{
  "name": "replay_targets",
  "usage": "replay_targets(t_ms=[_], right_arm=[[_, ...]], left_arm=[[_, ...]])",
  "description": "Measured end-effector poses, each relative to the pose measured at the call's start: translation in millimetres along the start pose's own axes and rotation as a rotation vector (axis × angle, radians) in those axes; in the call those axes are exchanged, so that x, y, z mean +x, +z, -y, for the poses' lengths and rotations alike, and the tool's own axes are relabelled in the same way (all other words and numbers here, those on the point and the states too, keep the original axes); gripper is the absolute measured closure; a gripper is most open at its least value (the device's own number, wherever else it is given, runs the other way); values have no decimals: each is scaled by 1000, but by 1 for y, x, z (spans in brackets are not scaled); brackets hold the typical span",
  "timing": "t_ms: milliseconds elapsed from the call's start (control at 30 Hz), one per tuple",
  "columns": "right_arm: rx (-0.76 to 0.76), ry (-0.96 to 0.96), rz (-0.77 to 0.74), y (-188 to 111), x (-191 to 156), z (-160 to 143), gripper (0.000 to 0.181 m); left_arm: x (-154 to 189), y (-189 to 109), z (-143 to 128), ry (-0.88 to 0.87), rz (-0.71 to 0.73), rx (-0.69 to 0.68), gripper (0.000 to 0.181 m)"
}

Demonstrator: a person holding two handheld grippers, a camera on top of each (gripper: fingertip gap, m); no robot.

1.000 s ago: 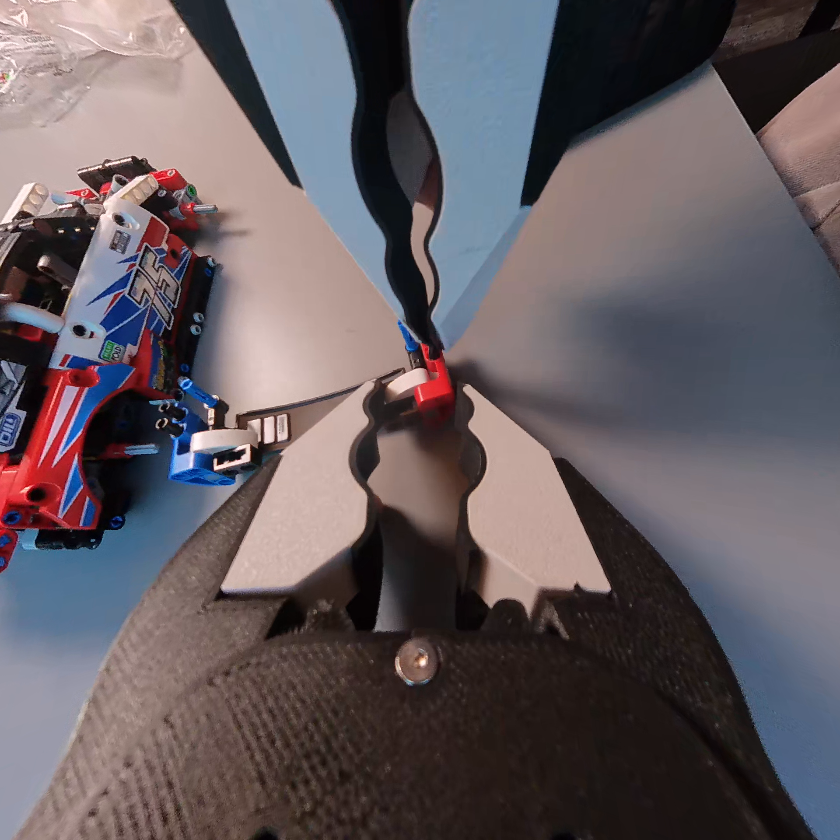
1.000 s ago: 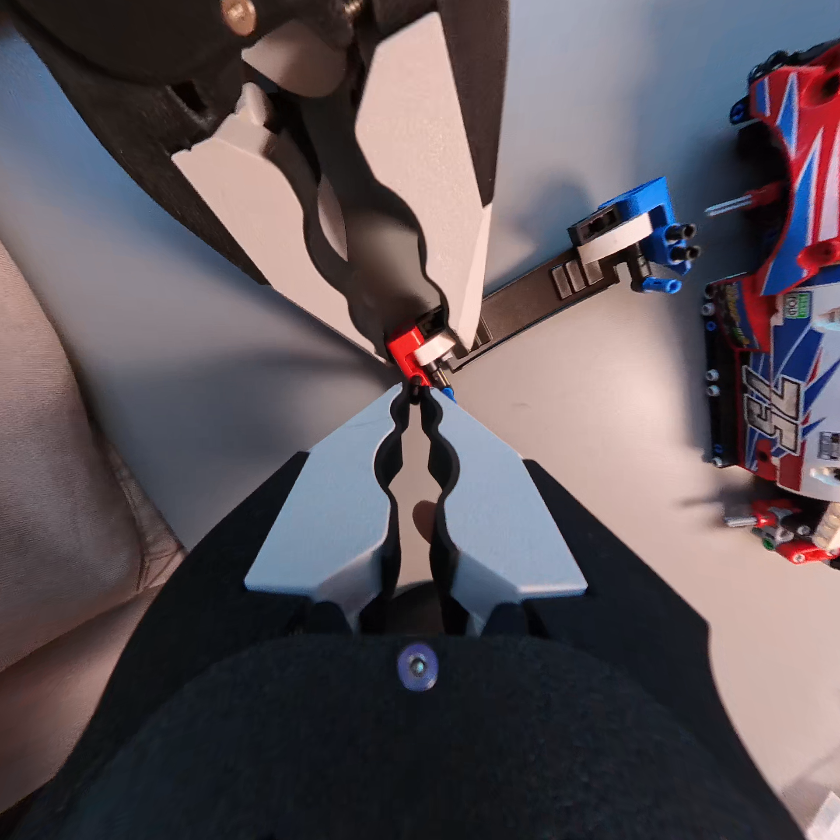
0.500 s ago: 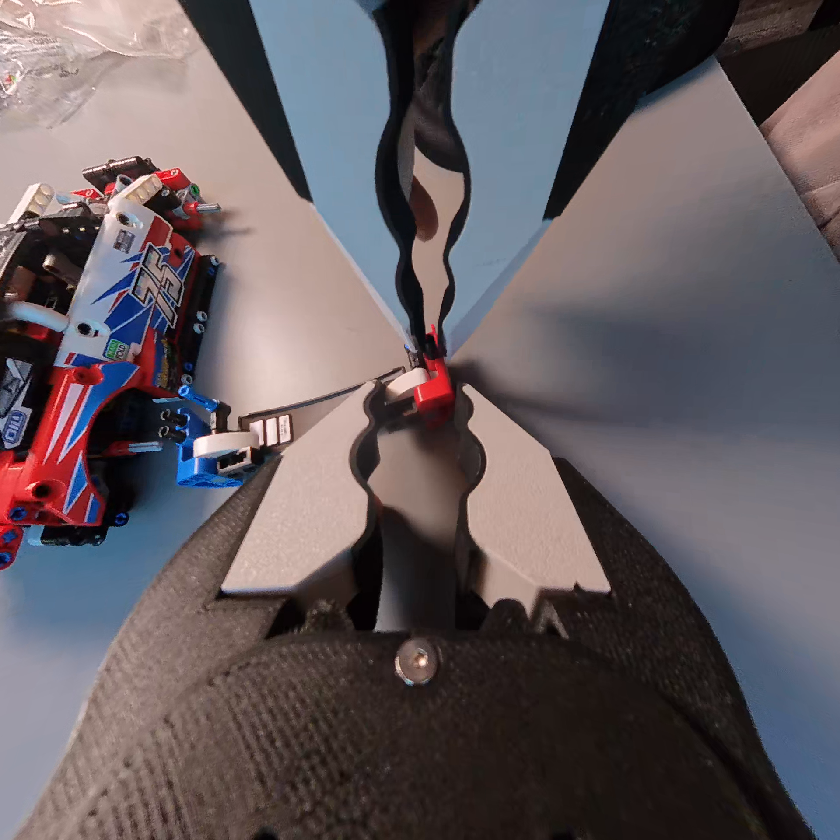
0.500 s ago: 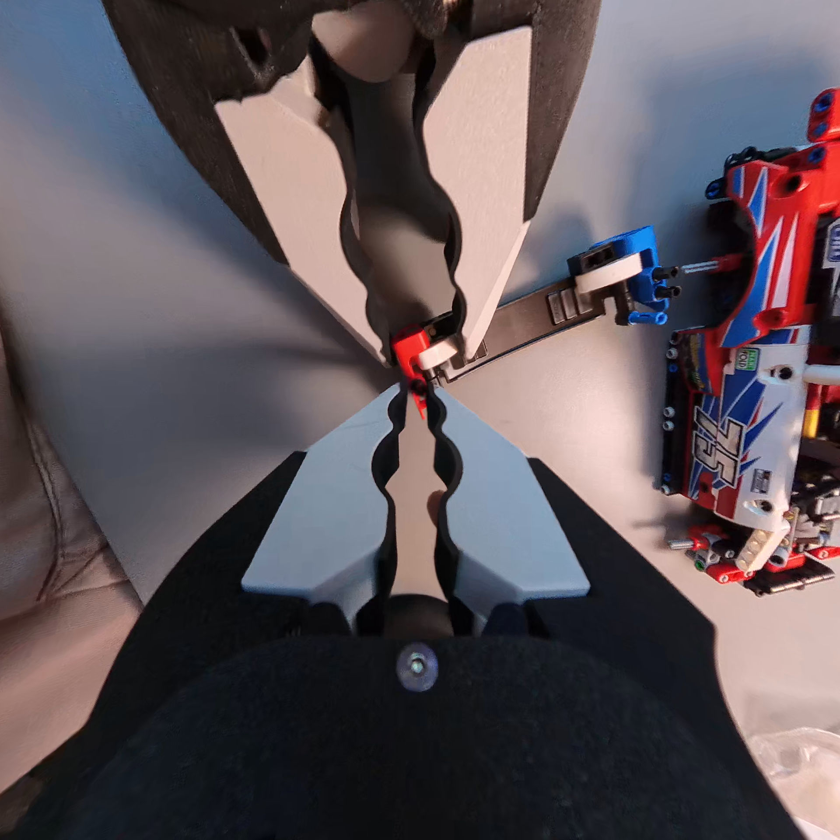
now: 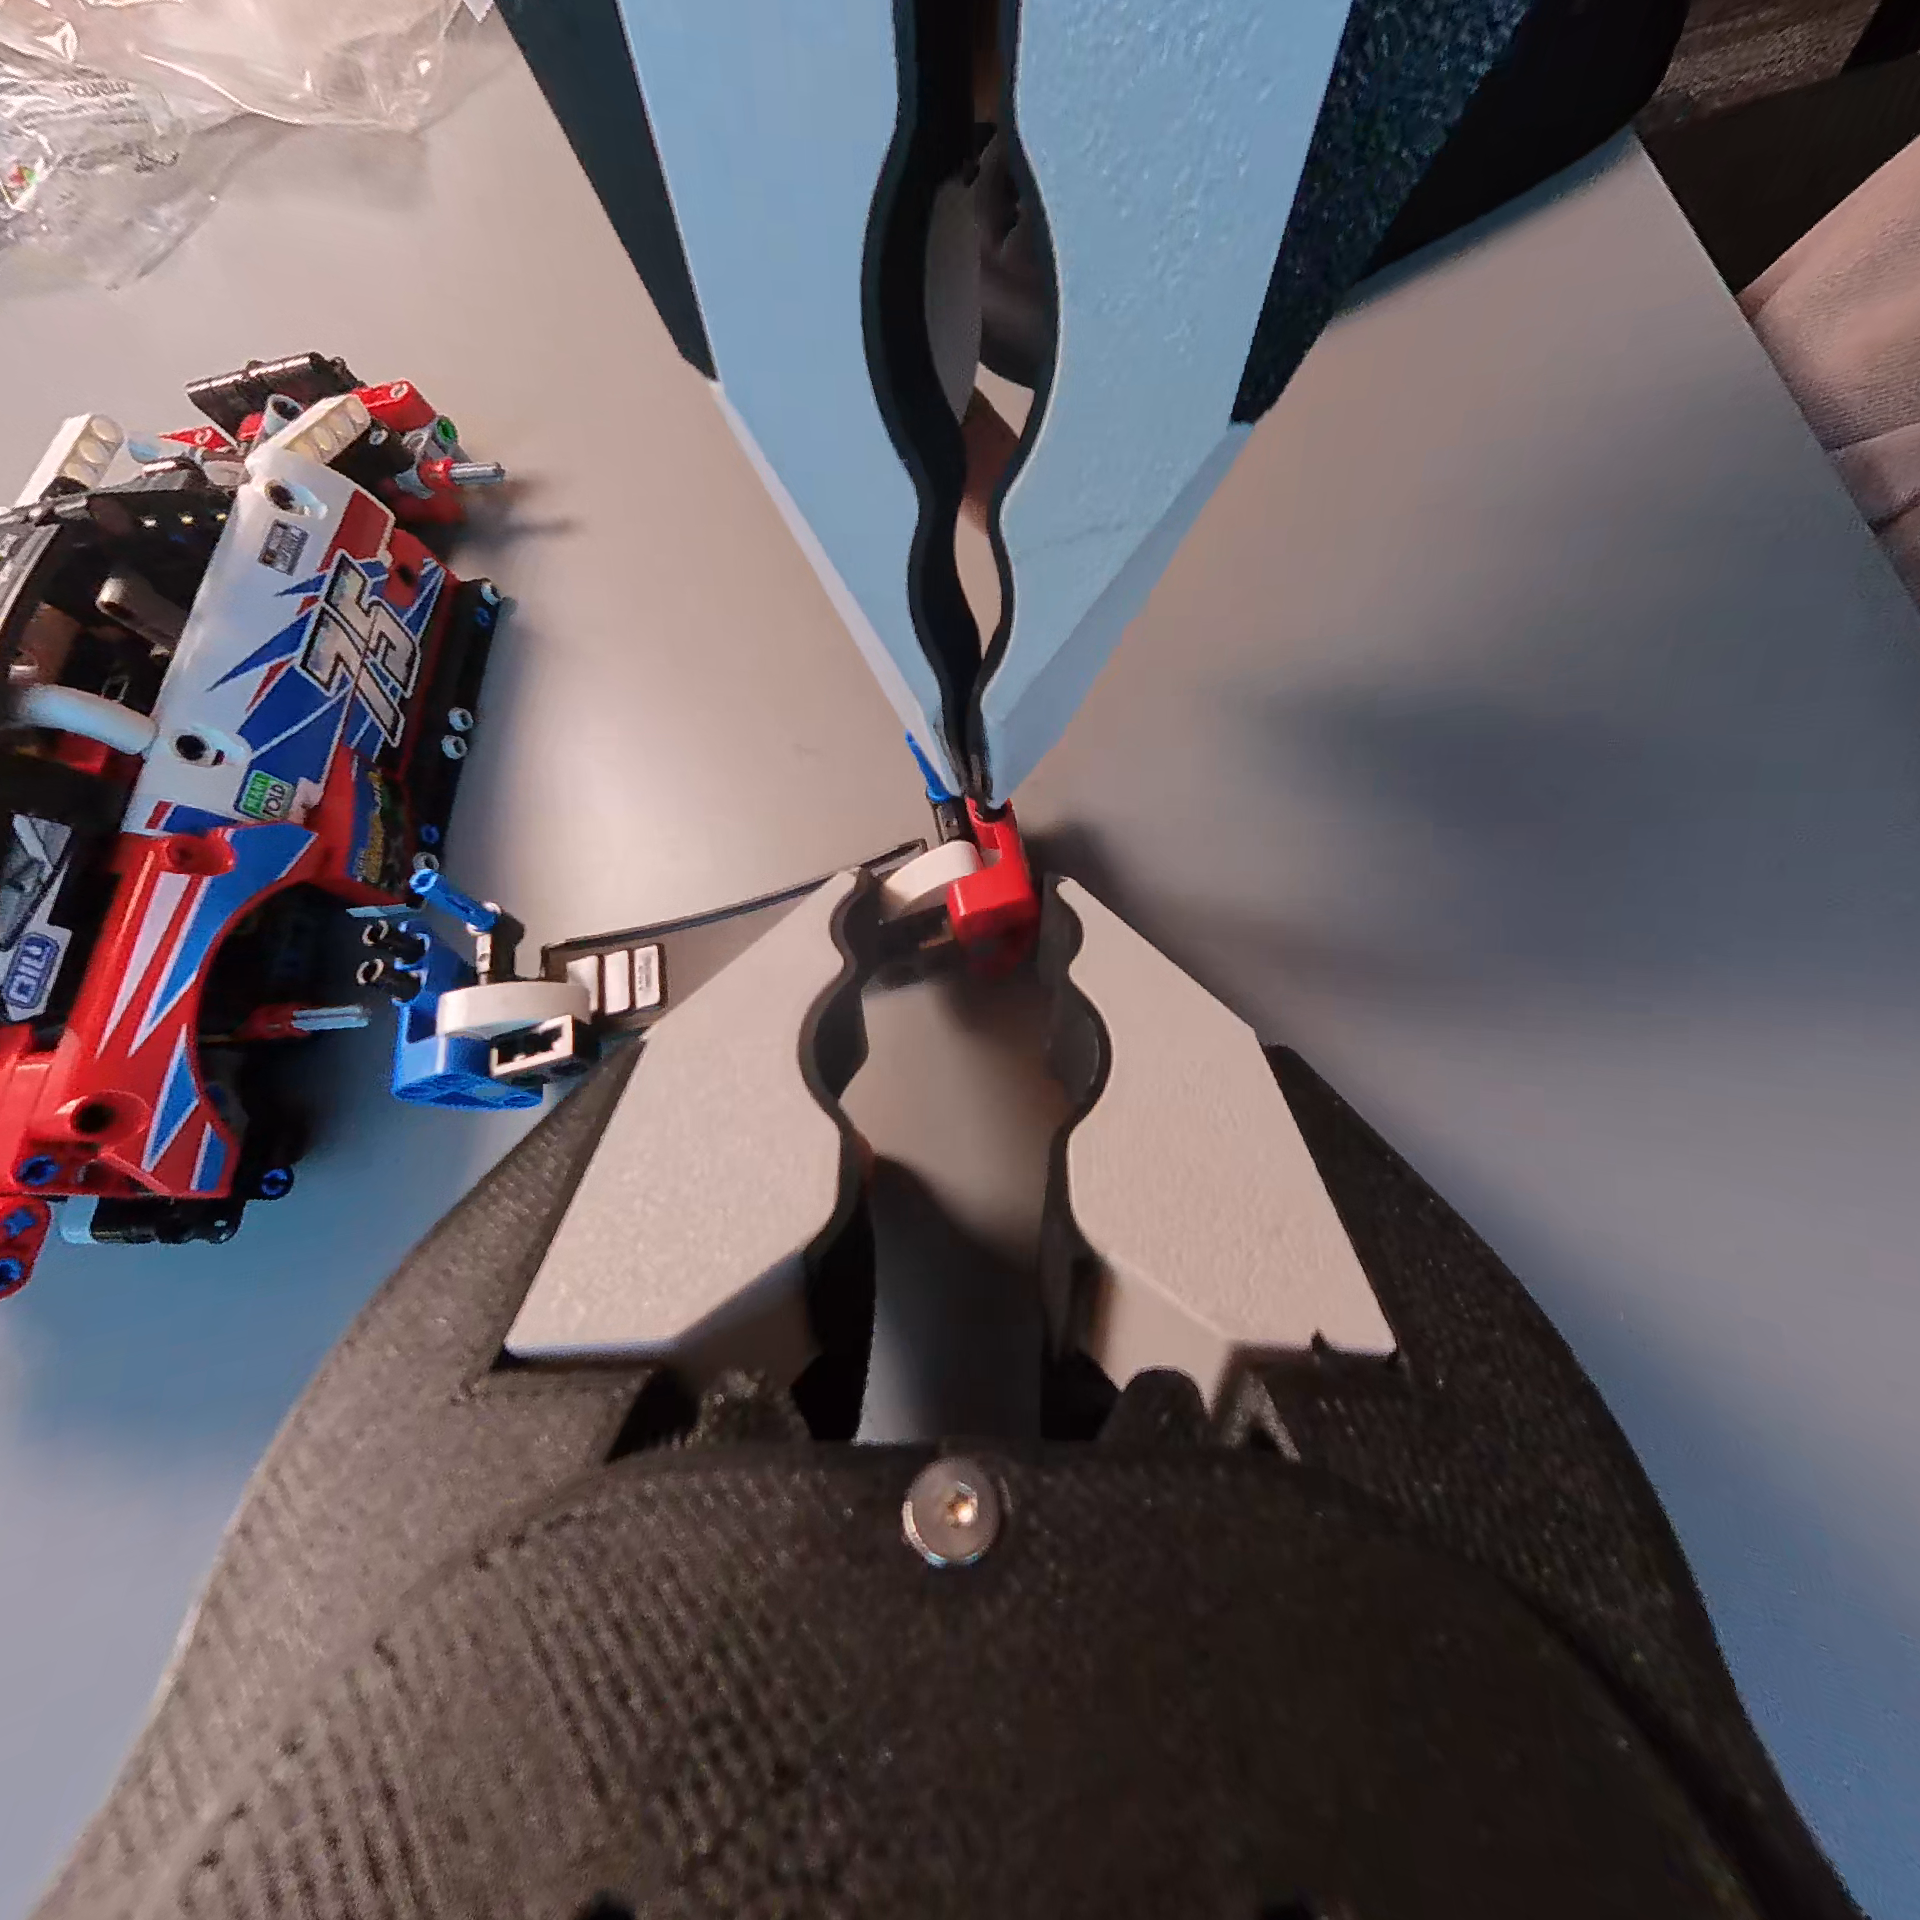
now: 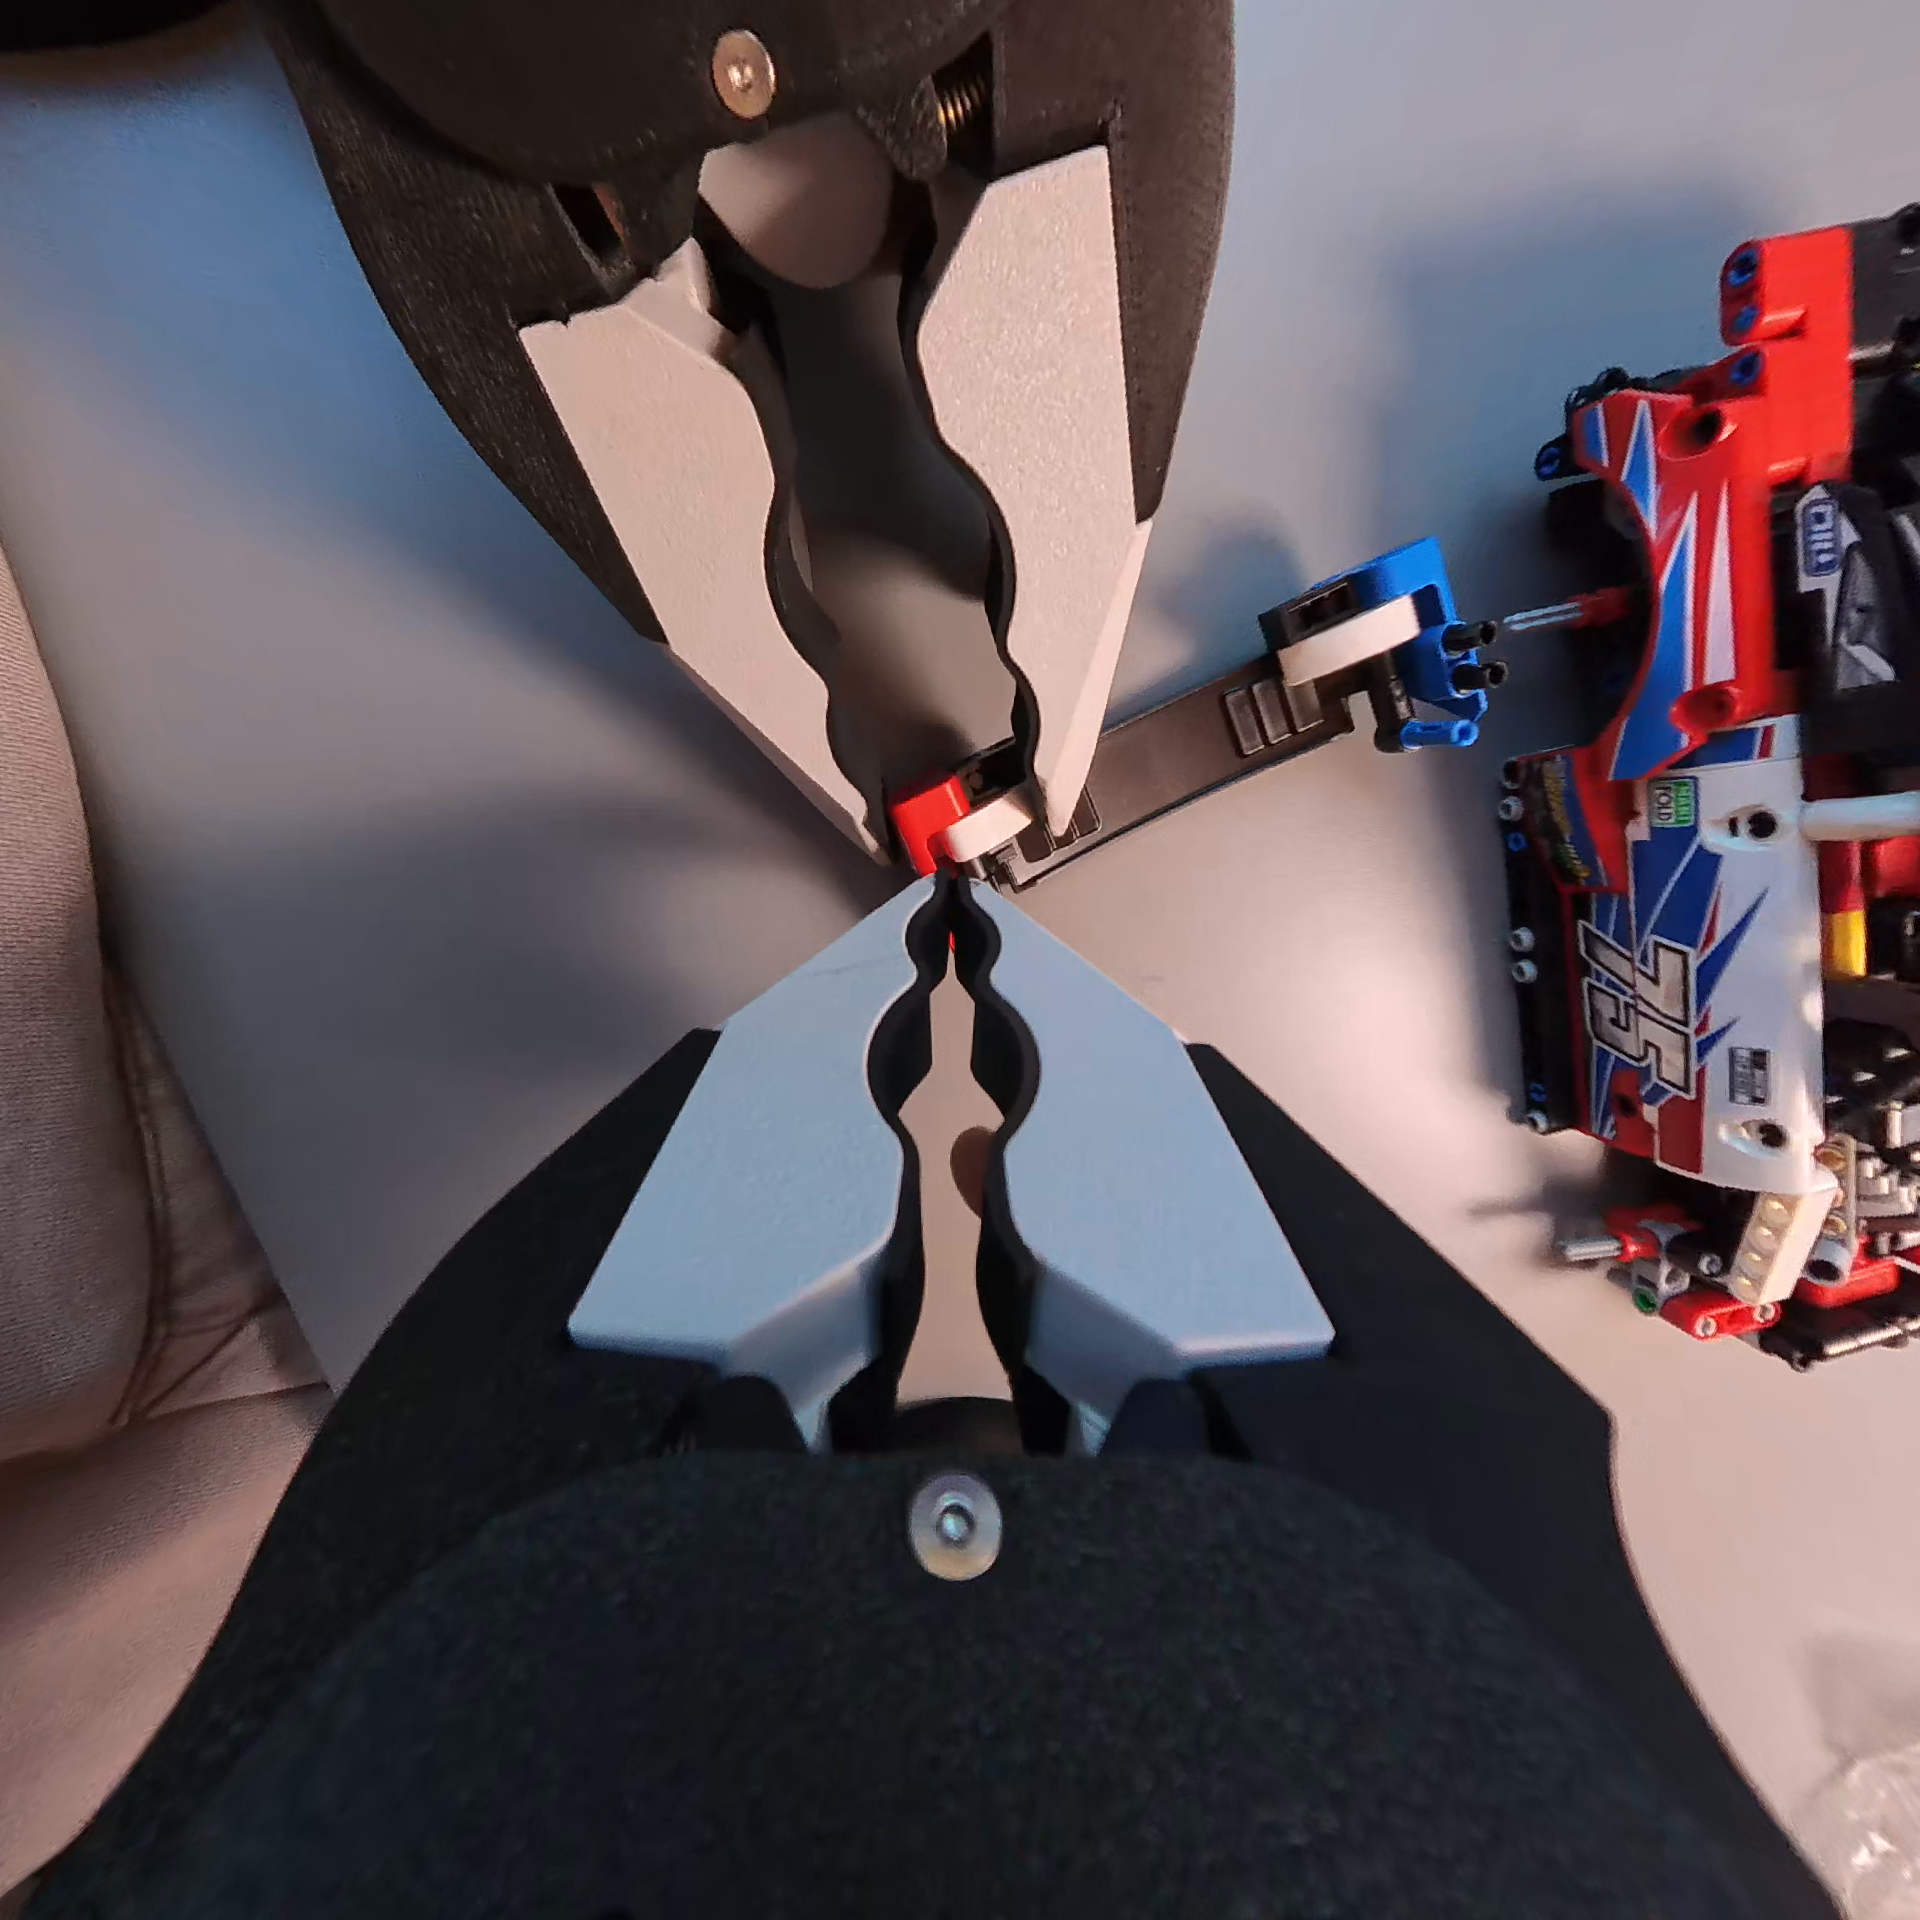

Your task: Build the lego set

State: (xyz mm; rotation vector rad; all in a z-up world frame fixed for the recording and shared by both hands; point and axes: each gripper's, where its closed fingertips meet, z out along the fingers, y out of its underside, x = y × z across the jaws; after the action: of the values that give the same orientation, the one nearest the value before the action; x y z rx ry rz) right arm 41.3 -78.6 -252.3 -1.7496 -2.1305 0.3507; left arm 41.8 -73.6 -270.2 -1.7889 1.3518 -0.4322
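The left tool (image 5: 961, 914) is pinching the wing assembly's (image 6: 1174, 748) red end; the right tool (image 6: 951, 894), nearly pressed together, is nipping a tiny pin. Light, stiff, snap-apart: grip near that joint.

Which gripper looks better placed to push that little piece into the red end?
Probably the right gripper: its tips pinch a small part right at the red connector. The left gripper is busy clamping that end of the black wing piece.

Grey tabletop (image 5: 1507, 644) (soft shadows), beige cushioned seat (image 6: 73, 1143) beside it
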Motion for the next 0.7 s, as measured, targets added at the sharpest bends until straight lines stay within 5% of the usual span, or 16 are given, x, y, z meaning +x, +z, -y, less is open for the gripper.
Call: replay_targets(t_ms=[233, 367, 533, 700], right_arm=[[69, 34, -19, -1, -1, 1, 181], [286, 61, -48, -9, -1, 15, 174], [542, 195, -84, -35, 6, 14, 169], [587, 251, -100, -41, 0, -12, 172]], left_arm=[[0, -1, 0, 8, -10, 3, 152], [0, -6, 2, 11, -17, 26, 151], [-6, -39, 16, -23, -69, 95, 139], [1, -77, -12, -103, -197, 59, 150]])
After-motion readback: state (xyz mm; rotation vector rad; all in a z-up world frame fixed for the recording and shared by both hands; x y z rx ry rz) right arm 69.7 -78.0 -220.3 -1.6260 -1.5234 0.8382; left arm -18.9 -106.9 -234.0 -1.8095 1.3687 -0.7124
